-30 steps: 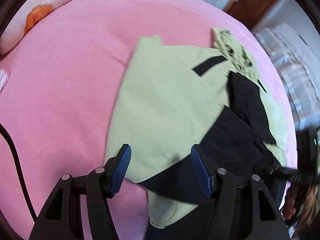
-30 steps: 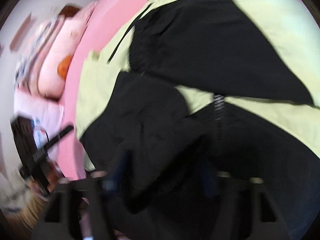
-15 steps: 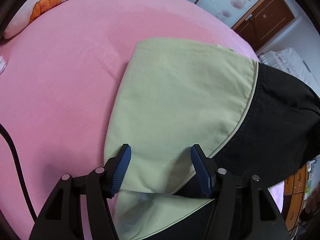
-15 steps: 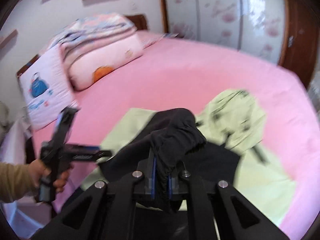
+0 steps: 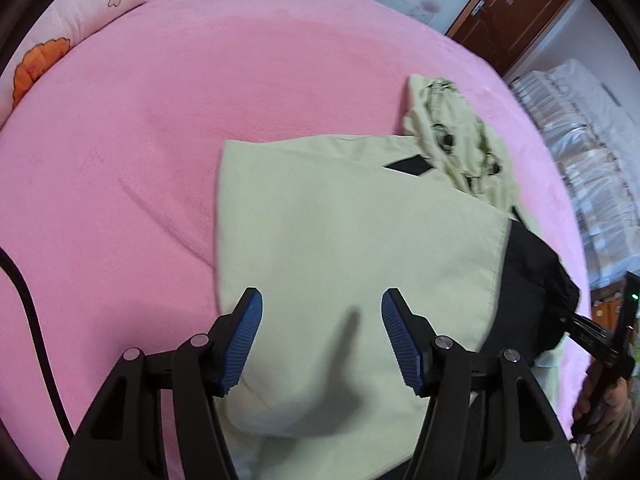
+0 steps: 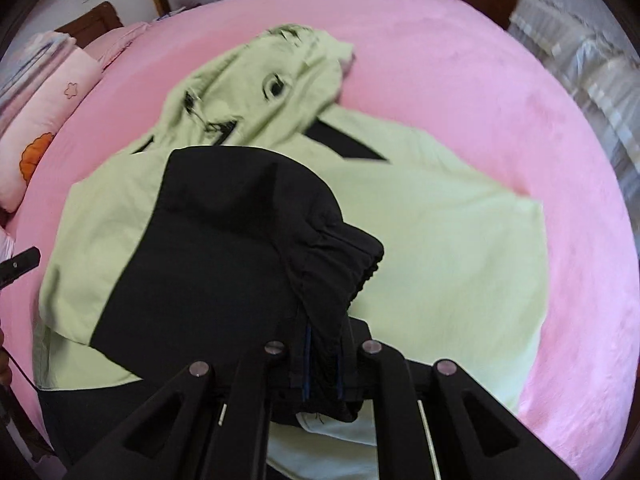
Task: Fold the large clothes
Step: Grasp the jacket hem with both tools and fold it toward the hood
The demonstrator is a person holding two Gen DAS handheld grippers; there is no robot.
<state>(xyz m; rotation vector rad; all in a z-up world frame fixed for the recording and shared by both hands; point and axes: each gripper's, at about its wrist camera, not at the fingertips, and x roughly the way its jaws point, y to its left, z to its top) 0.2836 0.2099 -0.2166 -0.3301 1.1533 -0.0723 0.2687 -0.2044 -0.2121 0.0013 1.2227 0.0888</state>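
A light green and black hooded jacket [image 5: 340,240] lies on the pink bed [image 5: 140,120], hood [image 5: 452,136] toward the far side. My left gripper [image 5: 320,336] is open, its blue pads [image 5: 244,336] just above the green folded sleeve and body. My right gripper [image 6: 322,364] is shut on the black sleeve cuff [image 6: 340,256], holding it over the jacket's body [image 6: 440,248]. The hood [image 6: 272,80] lies beyond. The right gripper [image 5: 592,332] also shows at the right edge of the left wrist view, holding the black sleeve [image 5: 532,276].
Pink pillows [image 5: 60,32] lie at the bed's far left, also in the right wrist view [image 6: 44,120]. A wardrobe and brown door [image 5: 508,4] stand behind the bed. White bedding [image 5: 592,152] is stacked at the right. A black cable [image 5: 28,312] runs at the left.
The right gripper has carried the black sleeve across and lowered it over the jacket's body. The green sleeve part has dropped flat under my left gripper, which stays open.
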